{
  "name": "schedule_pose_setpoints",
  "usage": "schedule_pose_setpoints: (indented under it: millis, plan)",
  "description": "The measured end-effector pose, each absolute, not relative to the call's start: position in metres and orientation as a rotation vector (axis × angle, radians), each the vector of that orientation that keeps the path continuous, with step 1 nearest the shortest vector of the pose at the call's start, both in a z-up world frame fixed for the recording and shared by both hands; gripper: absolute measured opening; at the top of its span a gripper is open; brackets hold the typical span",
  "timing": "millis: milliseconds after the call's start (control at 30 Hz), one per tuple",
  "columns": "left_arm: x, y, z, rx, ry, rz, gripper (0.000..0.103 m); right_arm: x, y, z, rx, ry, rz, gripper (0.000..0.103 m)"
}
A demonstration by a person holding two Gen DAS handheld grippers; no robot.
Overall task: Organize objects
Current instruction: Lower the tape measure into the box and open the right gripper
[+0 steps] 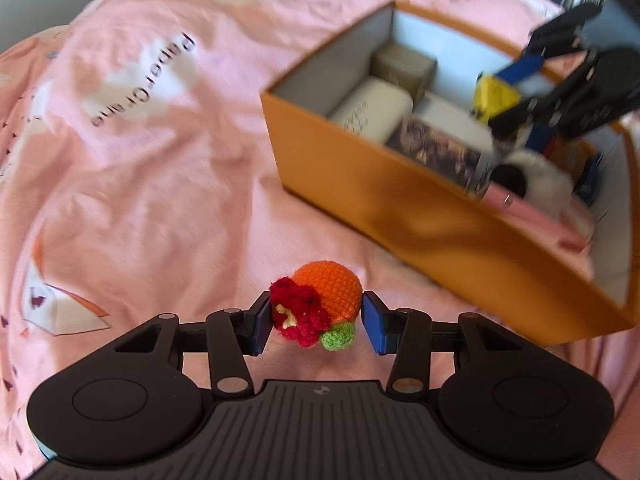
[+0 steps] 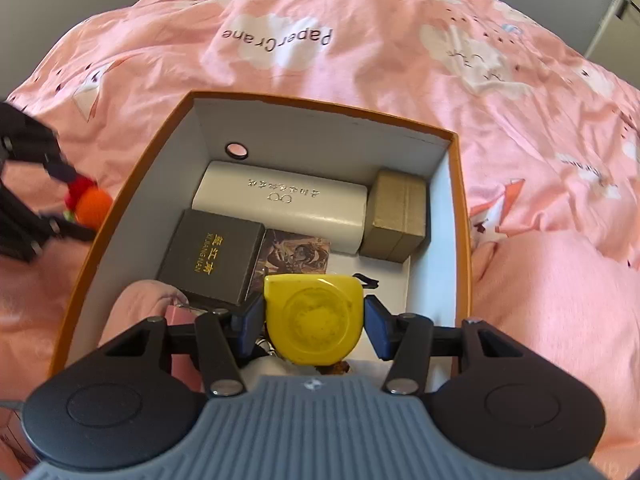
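The orange box (image 2: 460, 184) is crowded along its far wall by a white case (image 2: 280, 208) and a tan box (image 2: 396, 216), with a black box (image 2: 212, 256) nearer its left wall. Bare white floor shows by its right wall. The pink bedspread (image 1: 160, 184) left of the box lies open.

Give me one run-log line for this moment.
left gripper: shut on crochet orange, outside box | right gripper: shut on yellow tape measure, over box

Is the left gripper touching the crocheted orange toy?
Touching. In the left wrist view, both pads of the left gripper press against the crocheted orange toy, with no gap.
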State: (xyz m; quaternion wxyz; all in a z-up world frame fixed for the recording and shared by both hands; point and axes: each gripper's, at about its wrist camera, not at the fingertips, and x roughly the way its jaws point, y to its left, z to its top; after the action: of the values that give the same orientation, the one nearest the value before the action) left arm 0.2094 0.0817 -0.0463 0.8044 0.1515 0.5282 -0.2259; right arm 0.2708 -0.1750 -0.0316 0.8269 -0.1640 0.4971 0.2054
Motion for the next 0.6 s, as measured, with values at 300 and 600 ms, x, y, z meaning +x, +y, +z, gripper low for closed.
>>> schedule_pose_setpoints:
  millis: [300, 600]
  plan:
    - [0.213, 0.058, 0.009, 0.3, 0.994, -0.489, 0.053, 0.283, -0.175, -0.038, -0.446, 1.065, 0.463, 0.055]
    - [0.225, 0.018, 0.014, 0.346, 0.951, -0.548, 0.053, 0.296, -0.175, -0.055, -0.514, 1.088, 0.406, 0.055]
